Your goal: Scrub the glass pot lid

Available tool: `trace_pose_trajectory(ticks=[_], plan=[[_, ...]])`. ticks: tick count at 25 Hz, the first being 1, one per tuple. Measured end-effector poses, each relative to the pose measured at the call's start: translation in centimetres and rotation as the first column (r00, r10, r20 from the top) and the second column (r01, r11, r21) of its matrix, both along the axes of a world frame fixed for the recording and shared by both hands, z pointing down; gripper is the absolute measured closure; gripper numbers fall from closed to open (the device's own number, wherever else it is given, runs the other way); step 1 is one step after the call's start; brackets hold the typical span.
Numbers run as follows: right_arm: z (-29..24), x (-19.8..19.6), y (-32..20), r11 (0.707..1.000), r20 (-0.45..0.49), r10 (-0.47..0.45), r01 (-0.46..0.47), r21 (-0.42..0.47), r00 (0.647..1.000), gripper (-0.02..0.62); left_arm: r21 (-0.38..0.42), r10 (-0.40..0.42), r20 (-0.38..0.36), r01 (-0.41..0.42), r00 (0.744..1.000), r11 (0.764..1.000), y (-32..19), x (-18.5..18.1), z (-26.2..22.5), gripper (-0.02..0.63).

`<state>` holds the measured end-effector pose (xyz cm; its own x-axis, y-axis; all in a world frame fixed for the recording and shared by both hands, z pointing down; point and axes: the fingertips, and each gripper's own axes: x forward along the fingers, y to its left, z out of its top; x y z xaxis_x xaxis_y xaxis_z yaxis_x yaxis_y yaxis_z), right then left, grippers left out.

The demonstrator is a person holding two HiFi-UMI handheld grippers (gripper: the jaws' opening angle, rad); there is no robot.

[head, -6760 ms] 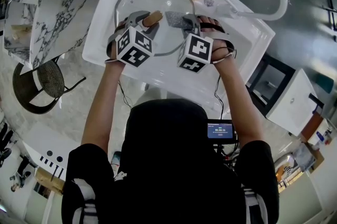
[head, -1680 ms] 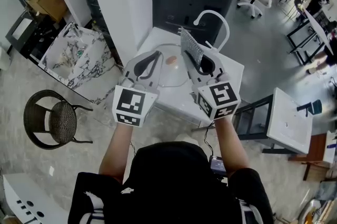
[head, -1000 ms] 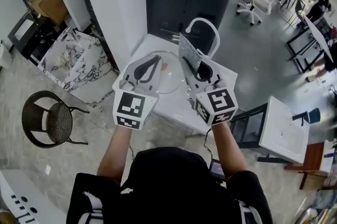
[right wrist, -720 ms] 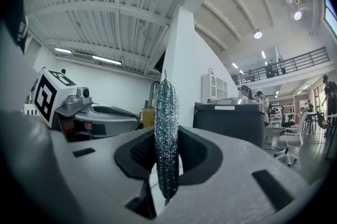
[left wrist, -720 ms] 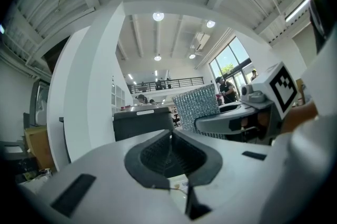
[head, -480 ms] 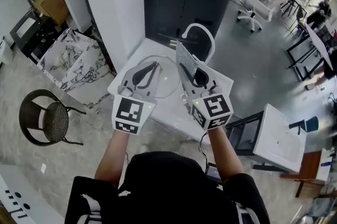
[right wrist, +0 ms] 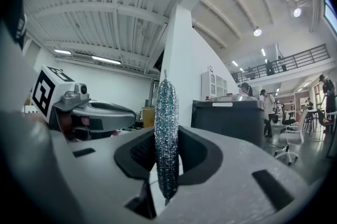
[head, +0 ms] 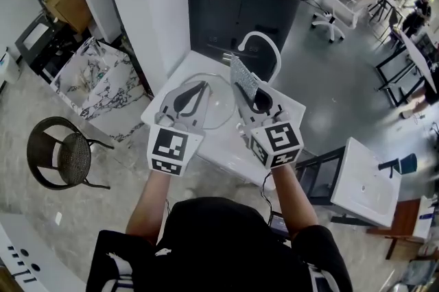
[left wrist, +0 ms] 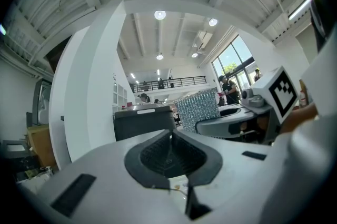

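One glass pot lid [head: 218, 104] at centre frame, one scouring pad [head: 244, 77], two grippers. Held level, side by side: left gripper [head: 202, 85] pinched shut, right gripper [head: 251, 96] clamping the pad.

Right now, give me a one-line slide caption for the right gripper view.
Right gripper with fingers shut on an upright, sparkly silver scrubbing pad, dark bin behind.

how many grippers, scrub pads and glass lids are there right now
grippers: 2 (left gripper, right gripper)
scrub pads: 1 (scrub pad, between the right gripper's jaws)
glass lids: 1 (glass lid, down in the sink)
total: 4
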<state>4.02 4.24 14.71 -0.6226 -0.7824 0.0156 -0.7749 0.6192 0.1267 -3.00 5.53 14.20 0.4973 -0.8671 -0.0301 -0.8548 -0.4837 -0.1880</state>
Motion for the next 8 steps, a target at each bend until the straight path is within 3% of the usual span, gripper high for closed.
trace_pose_trajectory(ticks=[8], plan=[[0.01, -0.26, -0.50, 1.000, -0.006, 0.001, -0.001, -0.002, 1.000, 0.526, 0.005, -0.003, 0.002, 0.003, 1.000, 1.000, -0.42, -0.04, -0.31, 0.594]])
